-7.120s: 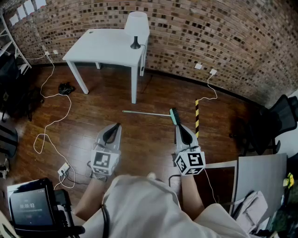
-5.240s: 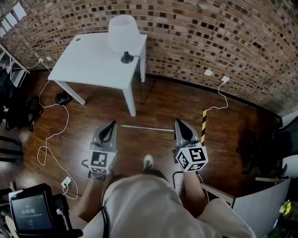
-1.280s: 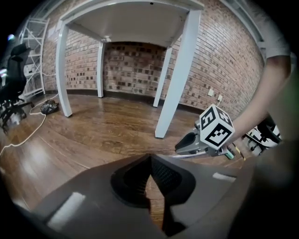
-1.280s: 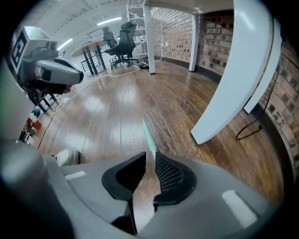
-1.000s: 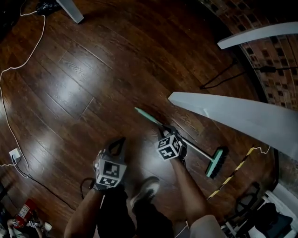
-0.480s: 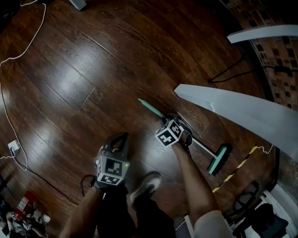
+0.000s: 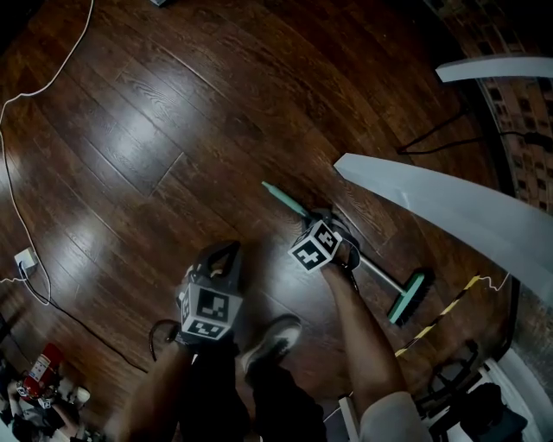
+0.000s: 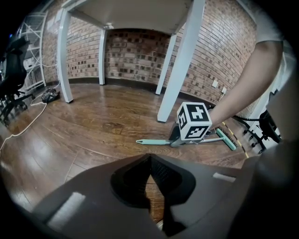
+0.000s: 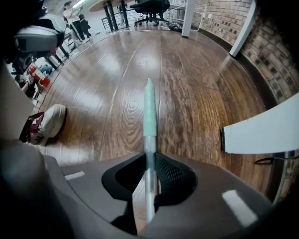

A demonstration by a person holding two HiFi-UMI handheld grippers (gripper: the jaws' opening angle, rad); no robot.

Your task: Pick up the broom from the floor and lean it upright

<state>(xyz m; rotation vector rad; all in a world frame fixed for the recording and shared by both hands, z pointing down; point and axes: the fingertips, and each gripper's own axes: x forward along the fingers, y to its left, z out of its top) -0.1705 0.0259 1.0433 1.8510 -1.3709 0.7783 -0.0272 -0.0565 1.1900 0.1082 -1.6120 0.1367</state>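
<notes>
The left gripper hung low over the wooden floor by the person's shoe, its jaws brought together at the tips with nothing between them. Just beside it, the right gripper pointed straight down at the floor. Its jaws were closing on the broom, whose thin metal shaft ran up between them with a pad against each side.

The broom lay flat on the boards. From the right gripper view its teal grip ran away from the jaws to a pointed tip, and in the head view its teal brush head sat on the floor on the other side of the gripper, near a yellow-and-black striped strip.

A white table leg stood just beyond the broom, with the tabletop overhead in the left gripper view. A white cable trailed across the floor well to the left, leading to a plug. Behind the table a brick wall closed off the room. In the right gripper view, an office chair stood at the far end of the floor.
</notes>
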